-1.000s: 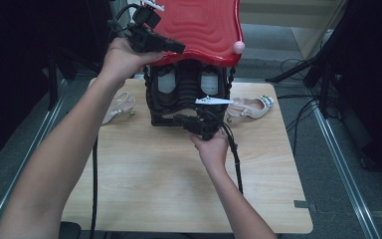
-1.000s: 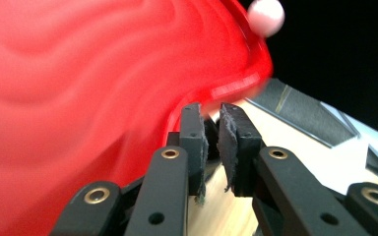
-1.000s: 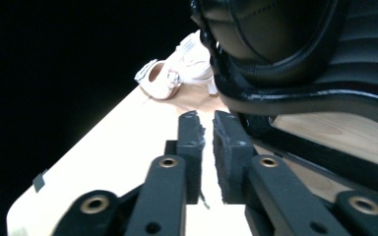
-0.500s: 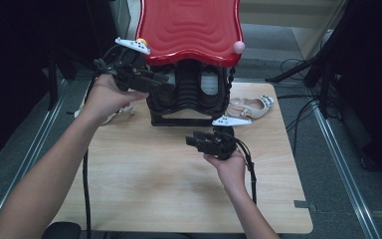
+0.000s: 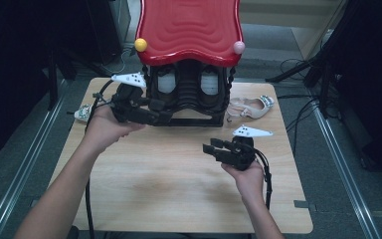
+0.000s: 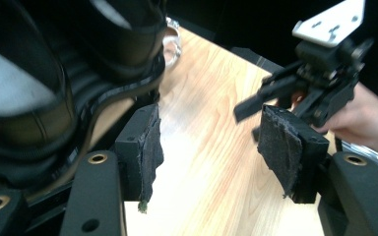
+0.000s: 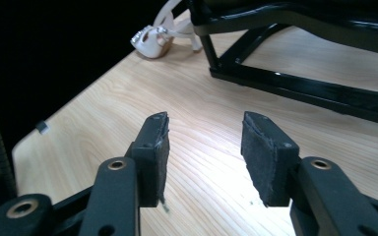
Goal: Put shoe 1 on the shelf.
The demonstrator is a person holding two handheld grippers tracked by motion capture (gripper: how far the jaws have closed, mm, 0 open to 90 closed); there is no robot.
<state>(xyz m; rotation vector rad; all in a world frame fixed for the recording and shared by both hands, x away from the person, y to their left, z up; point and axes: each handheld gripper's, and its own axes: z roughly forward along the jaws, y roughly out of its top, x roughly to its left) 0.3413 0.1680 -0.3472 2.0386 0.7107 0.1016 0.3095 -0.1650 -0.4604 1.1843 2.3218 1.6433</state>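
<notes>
High view: both grippers, left gripper (image 5: 166,118) and right gripper (image 5: 210,148), gape empty; that stiff, bulky rack (image 5: 189,94) wants gripping by its black frame bars.

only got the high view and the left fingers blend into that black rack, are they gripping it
observer: no, the left gripper has its fingers apart. They have just been opening, and only bare table shows between them. The black rack sits beside one finger
operator: right one carrying anything
observer: no, the right gripper has also just been opening its fingers, with only wood between them
operator: pads ok
observer: the pads look frayed along their edges
</notes>
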